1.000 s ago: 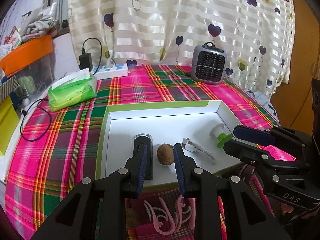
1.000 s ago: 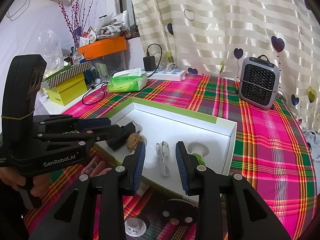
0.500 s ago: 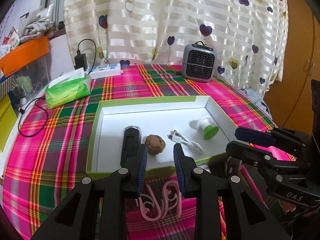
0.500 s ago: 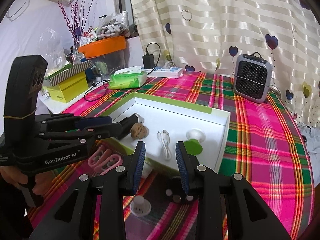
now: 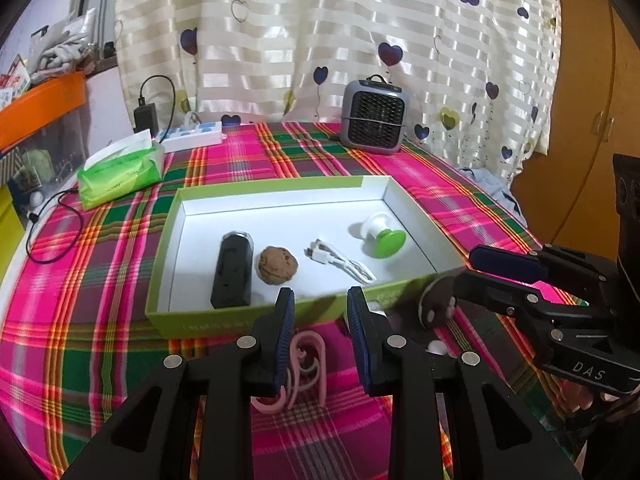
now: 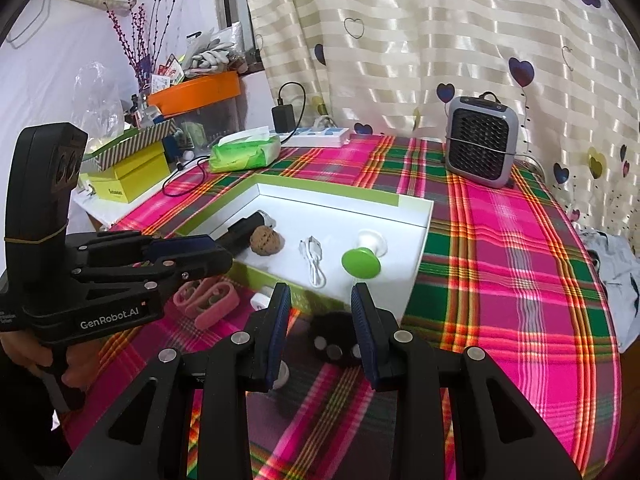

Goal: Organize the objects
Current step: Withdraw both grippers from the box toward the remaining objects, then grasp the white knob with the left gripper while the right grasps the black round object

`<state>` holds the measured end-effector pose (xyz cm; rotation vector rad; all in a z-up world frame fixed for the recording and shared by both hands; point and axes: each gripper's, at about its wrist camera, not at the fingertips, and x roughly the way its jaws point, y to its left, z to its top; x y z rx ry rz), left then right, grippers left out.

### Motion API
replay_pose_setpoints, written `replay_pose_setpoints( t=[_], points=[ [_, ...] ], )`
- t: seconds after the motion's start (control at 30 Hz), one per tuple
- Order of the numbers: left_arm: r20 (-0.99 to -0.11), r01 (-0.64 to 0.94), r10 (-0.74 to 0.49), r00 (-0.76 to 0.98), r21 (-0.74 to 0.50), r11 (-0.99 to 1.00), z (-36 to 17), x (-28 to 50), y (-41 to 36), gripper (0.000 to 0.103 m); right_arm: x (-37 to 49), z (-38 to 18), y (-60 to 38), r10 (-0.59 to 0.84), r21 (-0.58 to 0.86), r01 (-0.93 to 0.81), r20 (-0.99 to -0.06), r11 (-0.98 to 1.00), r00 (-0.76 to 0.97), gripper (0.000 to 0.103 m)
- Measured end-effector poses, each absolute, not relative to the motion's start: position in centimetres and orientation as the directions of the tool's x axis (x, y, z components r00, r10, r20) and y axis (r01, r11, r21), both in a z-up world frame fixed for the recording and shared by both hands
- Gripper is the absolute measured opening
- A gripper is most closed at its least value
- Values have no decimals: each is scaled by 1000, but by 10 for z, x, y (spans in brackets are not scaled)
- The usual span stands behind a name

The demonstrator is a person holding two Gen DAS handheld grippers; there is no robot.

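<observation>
A green-rimmed white box [image 5: 280,184] [image 6: 416,232] holds a black device [image 5: 232,272], a walnut [image 5: 278,264] [image 6: 267,240], a white cable [image 5: 340,260] [image 6: 314,260] and a green-and-white suction cup [image 5: 380,234] [image 6: 362,258]. In front of the box lie pink clips [image 5: 304,372] [image 6: 210,300], a black round object [image 6: 334,338] [image 5: 436,304] and a small white piece [image 6: 280,376]. My left gripper [image 5: 320,320] is open above the pink clips. My right gripper [image 6: 320,328] is open above the black round object.
A grey mini heater [image 5: 374,116] [image 6: 480,140] stands at the back of the plaid tablecloth. A green tissue pack [image 5: 120,172], a power strip [image 5: 192,140] and a charger [image 5: 146,114] are at the back left. Yellow and orange boxes [image 6: 132,172] stand left.
Both grippers have drawn back from the box toward the table's near edge. The pink clips, black round object and white piece now show more fully in front of the box.
</observation>
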<state>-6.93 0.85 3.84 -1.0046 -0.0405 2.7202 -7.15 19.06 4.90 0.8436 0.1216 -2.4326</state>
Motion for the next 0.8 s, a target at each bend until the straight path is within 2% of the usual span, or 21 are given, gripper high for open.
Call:
replay_pose_setpoints(
  t=[0.47,0.57,0.8],
  points=[
    [-653,-318,322,-685,-129,-939,33,-54,36,26,-68,38,209,-461,127,497,-617,-858,-638,33],
    [-657,-341,345,-671,-140,-930,31,-52,41,32,-69,35,210,-457,130,495,-628,-859,-629,33],
    [-670,-368,363,-648,-142,-919,27,-50,52,33,-69,36,215,-464,144,492,-625,-859,-628,33]
  ],
)
